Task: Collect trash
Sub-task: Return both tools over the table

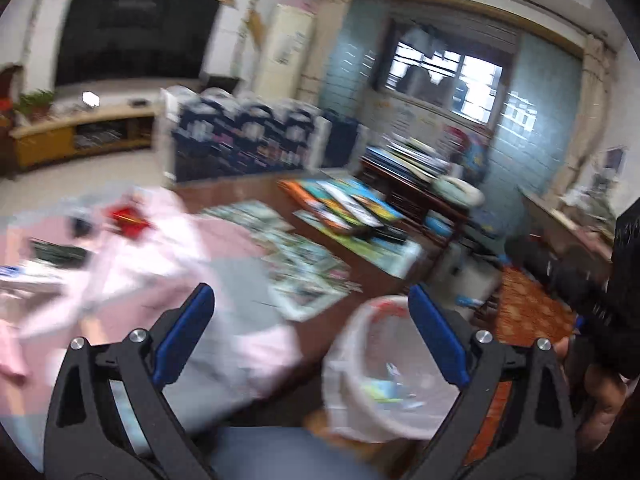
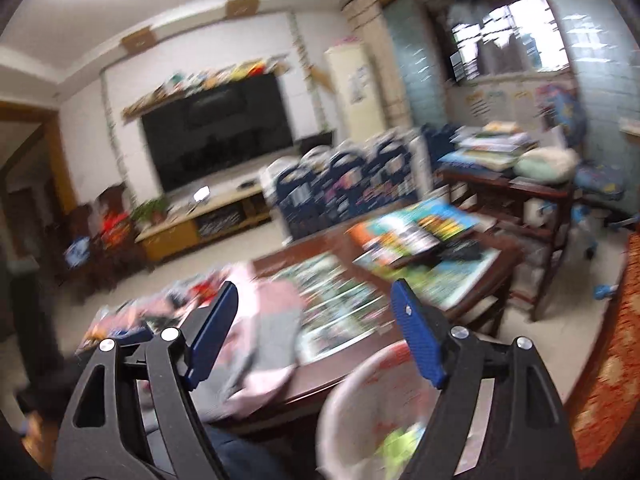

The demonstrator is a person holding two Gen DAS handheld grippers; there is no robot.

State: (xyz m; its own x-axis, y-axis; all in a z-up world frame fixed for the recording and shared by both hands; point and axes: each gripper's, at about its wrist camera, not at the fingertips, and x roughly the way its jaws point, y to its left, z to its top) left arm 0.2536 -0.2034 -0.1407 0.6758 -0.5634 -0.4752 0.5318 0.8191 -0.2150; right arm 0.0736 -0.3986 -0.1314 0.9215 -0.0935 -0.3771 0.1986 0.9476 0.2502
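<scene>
Left wrist view: left gripper (image 1: 310, 312) spread wide, nothing gripped, lined trash bin (image 1: 384, 368) at five o'clock beside the table (image 1: 372, 272); right gripper (image 2: 314, 312) released too, bin beneath its right finger

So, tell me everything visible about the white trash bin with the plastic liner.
The trash bin is round and white, lined with a thin translucent bag folded over its rim, red print showing on the liner. It stands upright on the floor by the wooden table's near edge, low in both views. Blurred blue and yellow-green scraps lie inside. Nothing grips it.
</scene>
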